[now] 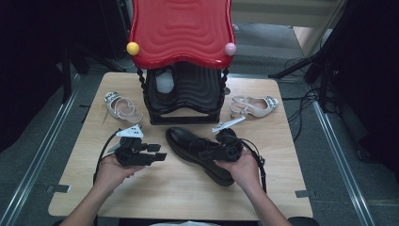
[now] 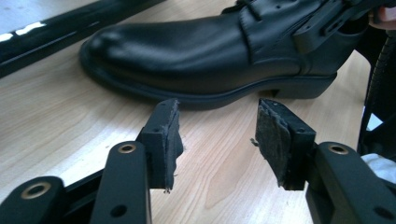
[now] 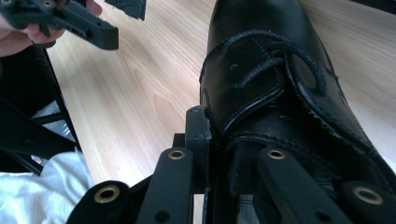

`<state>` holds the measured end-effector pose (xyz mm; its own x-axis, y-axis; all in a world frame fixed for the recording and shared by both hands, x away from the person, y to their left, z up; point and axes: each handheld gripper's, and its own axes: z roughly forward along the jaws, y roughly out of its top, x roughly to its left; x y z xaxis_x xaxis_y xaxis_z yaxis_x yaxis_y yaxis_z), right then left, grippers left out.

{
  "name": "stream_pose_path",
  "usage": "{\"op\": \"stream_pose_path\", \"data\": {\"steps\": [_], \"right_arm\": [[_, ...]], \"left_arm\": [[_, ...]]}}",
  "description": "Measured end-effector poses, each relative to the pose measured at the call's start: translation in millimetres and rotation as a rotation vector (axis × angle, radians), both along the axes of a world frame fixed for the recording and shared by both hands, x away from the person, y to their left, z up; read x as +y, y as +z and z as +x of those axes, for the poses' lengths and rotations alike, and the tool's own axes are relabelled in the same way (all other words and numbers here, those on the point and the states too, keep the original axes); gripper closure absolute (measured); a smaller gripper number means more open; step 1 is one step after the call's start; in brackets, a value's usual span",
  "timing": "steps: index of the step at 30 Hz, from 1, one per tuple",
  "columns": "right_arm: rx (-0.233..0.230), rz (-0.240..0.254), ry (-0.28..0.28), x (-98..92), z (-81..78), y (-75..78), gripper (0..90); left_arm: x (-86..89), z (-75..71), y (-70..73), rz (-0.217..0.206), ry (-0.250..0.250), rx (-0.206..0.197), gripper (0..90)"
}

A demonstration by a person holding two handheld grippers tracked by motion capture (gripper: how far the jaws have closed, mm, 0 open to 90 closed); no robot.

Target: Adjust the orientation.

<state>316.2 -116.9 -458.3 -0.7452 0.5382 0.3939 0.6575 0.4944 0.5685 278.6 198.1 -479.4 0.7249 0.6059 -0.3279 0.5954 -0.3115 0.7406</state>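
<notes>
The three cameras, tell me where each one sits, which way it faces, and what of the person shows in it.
High view: above the person's side, looking forward and down on the table; both forearms, left gripper, right gripper.
Left gripper view: rides on the left gripper, looking low across the wood at the black shoe; own jaws apart, nothing between.
Right gripper view: rides on the right gripper, looking along the shoe toward its toe; jaws clamp its collar.
All three share the shoe.

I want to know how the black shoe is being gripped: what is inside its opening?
One jaw of the right tongs reaches inside the black shoe, the other presses its outer side, pinching the wall. The shoe's interior is hidden by jaw and leather.
</notes>
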Motion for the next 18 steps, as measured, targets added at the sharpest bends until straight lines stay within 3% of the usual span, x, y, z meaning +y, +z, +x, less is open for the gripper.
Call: {"op": "stream_pose_path", "data": {"steps": [6,9,14,18], "right_arm": [[-0.007,-0.009,0.004,19.3,4.4,-6.5,81.3],[-0.018,-0.005,0.001,20.5,2.2,-8.7,77.5],[0.016,0.026,-0.002,16.6,0.6,-12.6,66.7],[0.001,0.048,-0.001,3.6,-3.9,-2.5,67.8]], "left_arm": [[-0.6,-1.1,-4.7,-0.011,0.002,-0.01,54.7],[-4.1,-0.1,-7.9,0.007,-0.002,0.018,57.2],[-7.3,-0.3,-6.1,0.009,0.01,0.04,74.9],[-10.6,-1.6,-3.7,0.037,0.015,0.021,86.1]]}}
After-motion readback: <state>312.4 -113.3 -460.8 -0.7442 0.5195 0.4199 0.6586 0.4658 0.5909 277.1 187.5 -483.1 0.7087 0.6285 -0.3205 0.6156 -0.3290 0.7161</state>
